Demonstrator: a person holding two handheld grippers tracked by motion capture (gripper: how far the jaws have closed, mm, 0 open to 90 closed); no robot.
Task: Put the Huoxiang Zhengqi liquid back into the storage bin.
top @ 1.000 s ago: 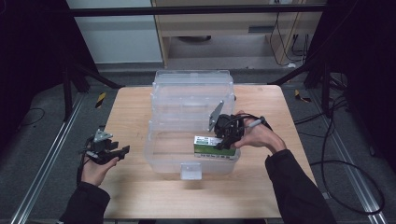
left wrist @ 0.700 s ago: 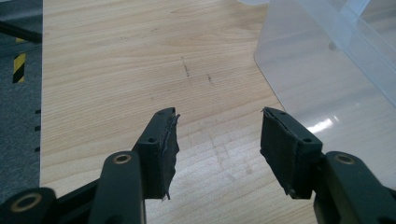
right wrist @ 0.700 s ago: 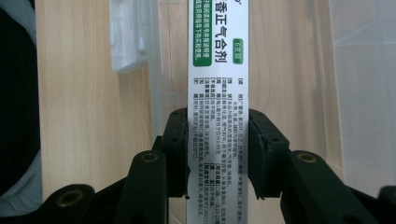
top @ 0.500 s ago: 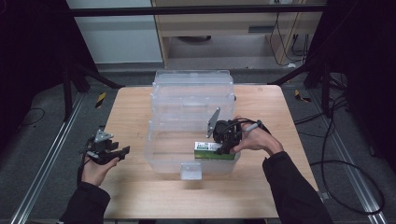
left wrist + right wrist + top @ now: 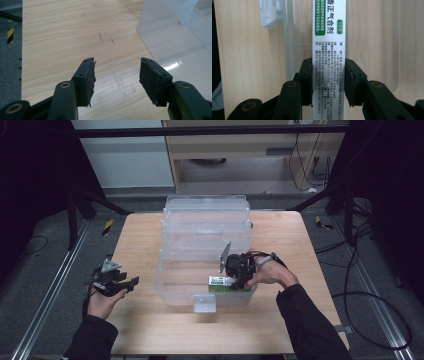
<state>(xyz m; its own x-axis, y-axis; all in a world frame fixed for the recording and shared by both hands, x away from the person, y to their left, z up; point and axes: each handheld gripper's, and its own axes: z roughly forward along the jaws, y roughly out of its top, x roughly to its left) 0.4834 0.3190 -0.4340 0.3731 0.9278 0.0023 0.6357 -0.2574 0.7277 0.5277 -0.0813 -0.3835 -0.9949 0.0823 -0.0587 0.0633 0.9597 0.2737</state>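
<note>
Right gripper [image 5: 328,82] clamped on medicine box [image 5: 329,37], low in clear bin [image 5: 172,285] lower-center; next: release. Left gripper [image 5: 116,82] apart, idle.

White-and-green printed carton [image 5: 329,50] clamped between black pads [image 5: 352,80] of right gripper [image 5: 328,81]; clear bin wall [image 5: 288,37] left of jaws; wooden tabletop [image 5: 244,62] beneath.
</note>
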